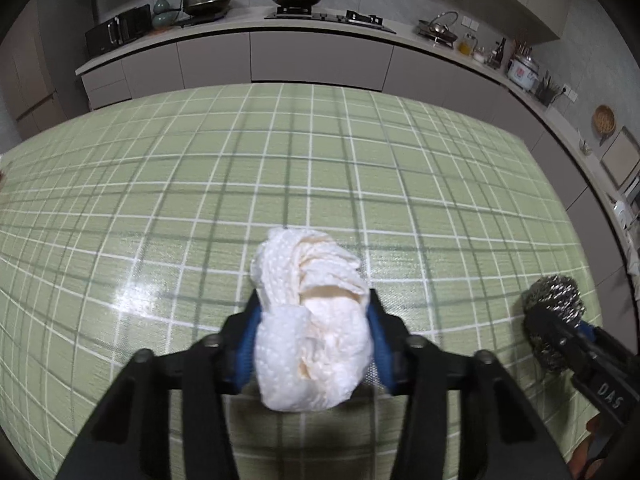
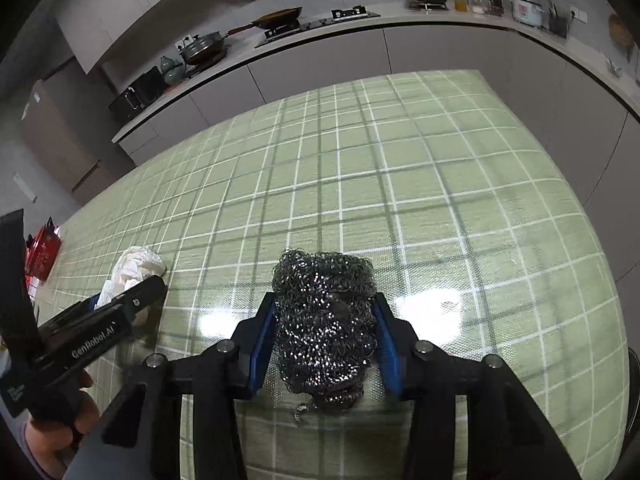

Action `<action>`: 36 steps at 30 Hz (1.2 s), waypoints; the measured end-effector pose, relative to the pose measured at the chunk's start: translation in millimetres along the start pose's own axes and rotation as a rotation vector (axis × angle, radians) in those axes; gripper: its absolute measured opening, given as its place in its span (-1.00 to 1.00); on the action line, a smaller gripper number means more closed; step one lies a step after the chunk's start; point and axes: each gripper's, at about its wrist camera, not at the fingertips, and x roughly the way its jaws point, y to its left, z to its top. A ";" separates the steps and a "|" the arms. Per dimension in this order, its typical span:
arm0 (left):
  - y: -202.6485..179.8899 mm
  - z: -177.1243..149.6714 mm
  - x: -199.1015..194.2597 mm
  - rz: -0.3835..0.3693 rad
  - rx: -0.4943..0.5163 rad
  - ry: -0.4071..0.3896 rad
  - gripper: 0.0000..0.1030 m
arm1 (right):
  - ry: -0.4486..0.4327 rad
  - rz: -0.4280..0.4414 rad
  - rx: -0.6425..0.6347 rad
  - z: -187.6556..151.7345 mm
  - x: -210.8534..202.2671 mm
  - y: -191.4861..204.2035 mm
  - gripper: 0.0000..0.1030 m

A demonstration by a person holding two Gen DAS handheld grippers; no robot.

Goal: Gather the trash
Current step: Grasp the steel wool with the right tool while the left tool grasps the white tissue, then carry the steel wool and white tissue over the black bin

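Observation:
My left gripper (image 1: 314,312) is shut on a crumpled white paper towel (image 1: 316,328), held over the green checked tablecloth (image 1: 280,168). My right gripper (image 2: 325,316) is shut on a steel wool scrubber (image 2: 324,328) above the same cloth. In the left wrist view the right gripper (image 1: 560,320) shows at the far right with the scrubber (image 1: 554,296). In the right wrist view the left gripper (image 2: 140,284) shows at the left with the paper towel (image 2: 134,266).
A red packet (image 2: 42,254) lies at the table's left edge. Behind the table runs a kitchen counter (image 1: 320,28) with a microwave (image 1: 118,30), pans on a stove (image 1: 296,0) and a rice cooker (image 1: 522,68).

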 end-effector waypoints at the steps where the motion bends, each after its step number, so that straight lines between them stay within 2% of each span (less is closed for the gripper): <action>1: 5.8 -0.4 -2.1 -0.003 -0.005 -0.002 -0.16 | -0.001 0.004 -0.004 -1.2 -0.3 1.4 -0.11; 6: 18.1 -11.9 -26.5 -0.022 -0.009 -0.015 -0.22 | -0.018 0.022 -0.017 -8.2 -9.9 6.6 -0.16; 15: 8.3 -43.0 -79.3 -0.067 0.029 -0.049 -0.22 | -0.033 0.049 0.004 -23.2 -46.8 1.3 -0.16; 21: -6.0 -70.7 -111.3 -0.066 0.024 -0.065 -0.22 | -0.035 0.086 -0.012 -41.7 -74.9 -5.1 -0.16; 28: -55.7 -117.7 -148.9 -0.034 0.022 -0.088 -0.22 | -0.033 0.160 -0.065 -75.4 -112.1 -30.0 -0.16; 33: -111.5 -149.1 -162.8 -0.028 -0.012 -0.080 -0.22 | -0.027 0.199 -0.088 -102.9 -148.4 -79.3 -0.16; 36: -140.6 -161.1 -169.2 -0.041 -0.021 -0.070 -0.22 | -0.035 0.176 -0.112 -121.1 -175.3 -111.7 -0.16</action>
